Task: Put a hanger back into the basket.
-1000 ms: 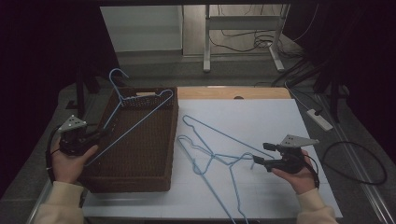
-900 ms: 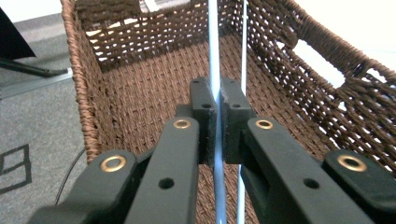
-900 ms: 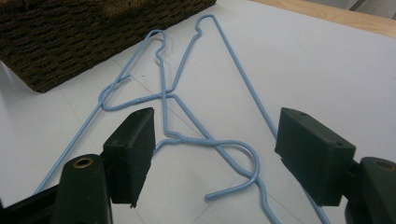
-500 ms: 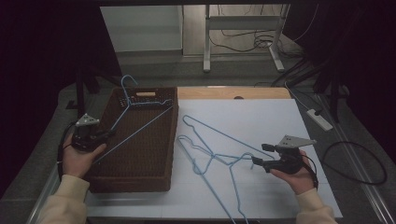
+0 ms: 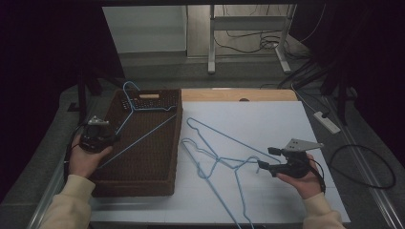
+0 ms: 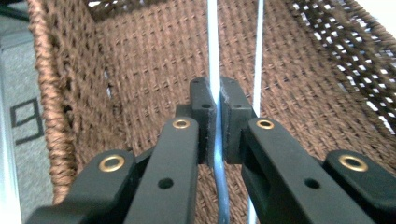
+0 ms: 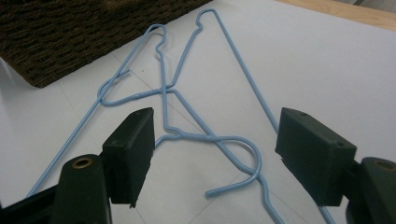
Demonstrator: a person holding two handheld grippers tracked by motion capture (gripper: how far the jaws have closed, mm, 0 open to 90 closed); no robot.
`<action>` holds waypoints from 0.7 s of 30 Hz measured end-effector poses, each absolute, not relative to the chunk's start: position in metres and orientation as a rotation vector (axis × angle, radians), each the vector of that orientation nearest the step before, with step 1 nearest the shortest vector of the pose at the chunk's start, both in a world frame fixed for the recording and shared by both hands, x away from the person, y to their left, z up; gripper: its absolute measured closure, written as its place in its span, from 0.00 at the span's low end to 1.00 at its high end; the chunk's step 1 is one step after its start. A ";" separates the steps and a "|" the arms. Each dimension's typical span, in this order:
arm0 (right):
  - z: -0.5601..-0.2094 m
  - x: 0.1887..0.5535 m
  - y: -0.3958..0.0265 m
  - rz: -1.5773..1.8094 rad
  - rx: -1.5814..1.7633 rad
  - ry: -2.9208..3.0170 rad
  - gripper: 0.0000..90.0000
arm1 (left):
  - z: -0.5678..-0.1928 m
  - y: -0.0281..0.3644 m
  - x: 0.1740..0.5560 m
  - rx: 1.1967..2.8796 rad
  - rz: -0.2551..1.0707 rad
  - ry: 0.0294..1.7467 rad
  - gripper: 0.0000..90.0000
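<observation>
Hangers are going into the wicker basket (image 5: 143, 183), one at a time, by my reading. From the high view, the left gripper (image 5: 111, 139) sits at the basket's left wall with a blue wire hanger (image 5: 143, 129) pinched in it; that hanger slants across the basket, its hook up at the far rim. The right gripper (image 5: 263, 166) rests low on the white table sheet (image 5: 286, 124), pointing at two more tangled hangers (image 5: 215, 160) lying flat there.

Left gripper view: the jaws are clamped on the hanger wire (image 6: 215, 74), woven basket floor just beyond. The next move, I judge, is to lower and release it.

Right gripper view: the jaws stand wide and empty, one hanger's hook (image 7: 243, 163) on the sheet between them, untouched; closing there would pick it up.
</observation>
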State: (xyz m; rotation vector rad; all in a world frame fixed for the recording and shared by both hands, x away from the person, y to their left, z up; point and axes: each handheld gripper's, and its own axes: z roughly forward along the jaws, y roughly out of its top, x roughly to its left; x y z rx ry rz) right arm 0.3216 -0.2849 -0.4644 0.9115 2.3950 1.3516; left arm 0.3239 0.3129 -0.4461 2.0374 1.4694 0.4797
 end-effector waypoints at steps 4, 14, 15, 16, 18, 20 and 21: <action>-0.465 0.322 -0.284 1.355 0.907 2.395 0.32 | -0.448 0.312 0.327 2.062 0.438 1.516 0.95; -0.466 0.322 -0.284 1.350 0.906 2.399 0.31 | -0.452 0.308 0.333 2.111 0.469 1.597 0.94; -0.466 0.322 -0.284 1.349 0.908 2.401 0.31 | -0.453 0.308 0.334 2.128 0.454 1.605 0.93; -0.466 0.322 -0.284 1.348 0.907 2.403 0.31 | -0.454 0.307 0.335 2.152 0.440 1.608 0.93; -0.466 0.322 -0.284 1.347 0.907 2.404 0.31 | -0.458 0.303 0.337 2.193 0.464 1.618 0.92; -0.466 0.321 -0.284 1.346 0.907 2.392 0.31 | -0.462 0.301 0.338 2.231 0.476 1.625 0.91; -0.465 0.321 -0.285 1.348 0.909 2.389 0.31 | -0.464 0.301 0.338 2.245 0.476 1.630 0.91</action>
